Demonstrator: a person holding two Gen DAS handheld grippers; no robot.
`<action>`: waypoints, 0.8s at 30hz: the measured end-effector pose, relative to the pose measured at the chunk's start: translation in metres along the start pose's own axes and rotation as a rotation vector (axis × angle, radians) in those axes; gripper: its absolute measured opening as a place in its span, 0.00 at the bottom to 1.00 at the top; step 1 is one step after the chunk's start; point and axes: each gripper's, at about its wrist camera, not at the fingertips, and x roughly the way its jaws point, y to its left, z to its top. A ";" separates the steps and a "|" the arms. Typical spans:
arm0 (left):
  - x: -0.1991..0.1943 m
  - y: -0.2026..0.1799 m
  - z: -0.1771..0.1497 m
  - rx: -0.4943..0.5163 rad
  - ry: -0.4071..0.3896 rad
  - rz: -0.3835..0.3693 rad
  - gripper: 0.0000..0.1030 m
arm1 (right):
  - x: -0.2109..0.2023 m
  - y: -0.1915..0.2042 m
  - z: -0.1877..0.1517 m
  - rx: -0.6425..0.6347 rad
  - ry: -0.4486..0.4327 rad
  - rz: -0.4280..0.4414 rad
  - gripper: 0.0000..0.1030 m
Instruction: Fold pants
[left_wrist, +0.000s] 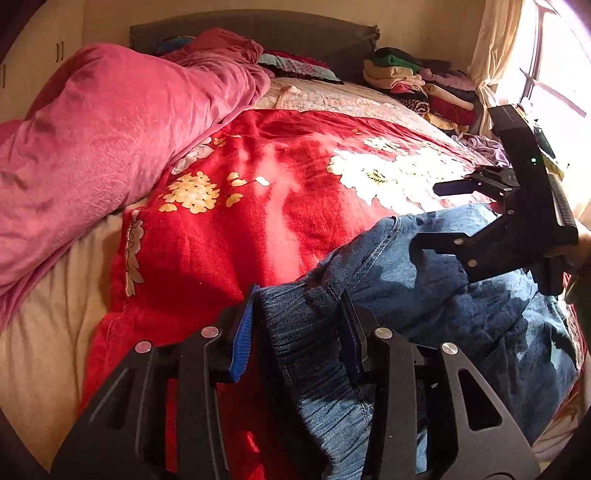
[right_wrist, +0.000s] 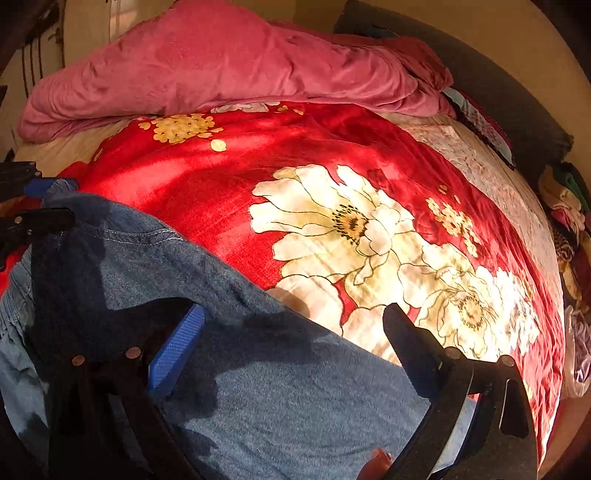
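Note:
Blue denim pants lie on a red floral blanket on the bed. My left gripper has its jaws on either side of the bunched elastic waistband, and I cannot tell whether they pinch it. My right gripper is open and empty just above the flat denim. The right gripper also shows in the left wrist view, open above the pants' far edge. The left gripper shows at the left edge of the right wrist view.
A pink duvet is heaped along the bed's left side. Stacked folded clothes sit at the far right by the headboard. A bright window with a curtain is on the right. Cream sheet shows at the near left.

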 end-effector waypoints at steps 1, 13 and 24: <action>-0.001 -0.001 0.001 0.004 -0.004 0.002 0.31 | 0.004 0.003 0.002 -0.020 0.007 0.003 0.72; -0.004 0.002 0.000 -0.005 -0.020 0.003 0.31 | -0.014 0.026 -0.005 -0.027 -0.089 0.066 0.11; -0.041 -0.010 -0.017 0.000 -0.098 -0.023 0.31 | -0.107 0.034 -0.051 0.147 -0.283 0.118 0.10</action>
